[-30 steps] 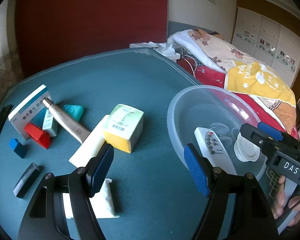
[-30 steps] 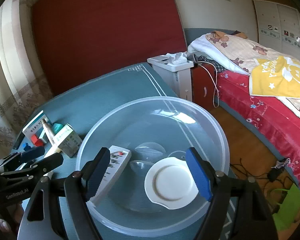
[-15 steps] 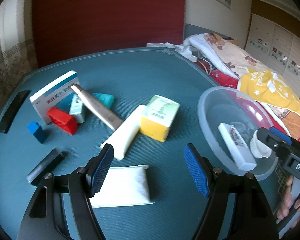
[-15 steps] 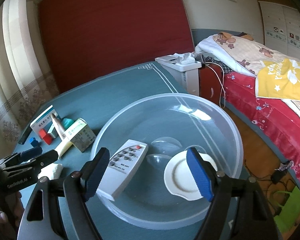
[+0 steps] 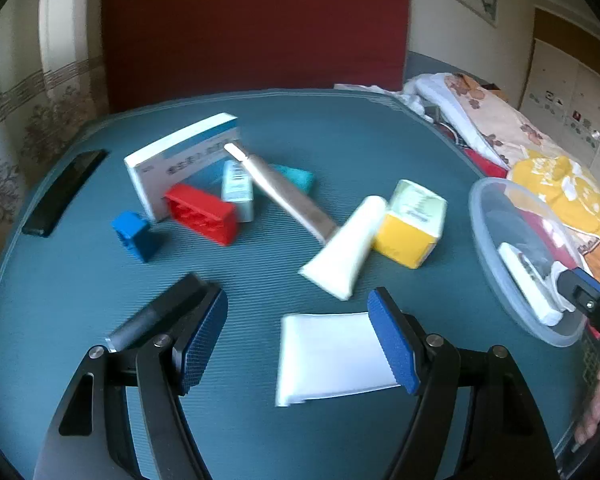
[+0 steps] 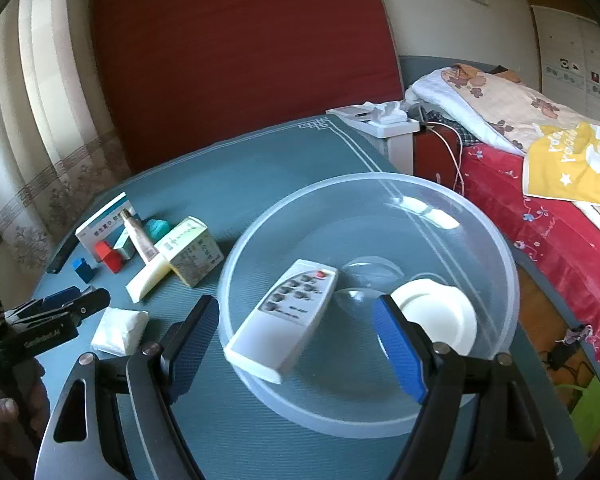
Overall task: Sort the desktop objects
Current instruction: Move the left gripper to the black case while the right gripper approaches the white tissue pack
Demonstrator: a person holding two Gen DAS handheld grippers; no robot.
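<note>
We judge the sorting barely begun. The clear bowl at the right of the table holds only a remote and a white lid. Everything else lies loose on the table's left half: a white packet nearest us, a white tube touching a yellow box, a silver tube leaning across a pile with a red block, a small carton, a teal piece and a flat medicine box. A blue block sits just left of the pile, a dark bar near us and a black strip at the far left.

Our left tool hangs low over the near table, spread wide and empty, the packet lying between its pads and a little beyond. Our right tool hovers at the bowl's near rim, also spread and holding nothing, the remote framed between its pads.
</note>
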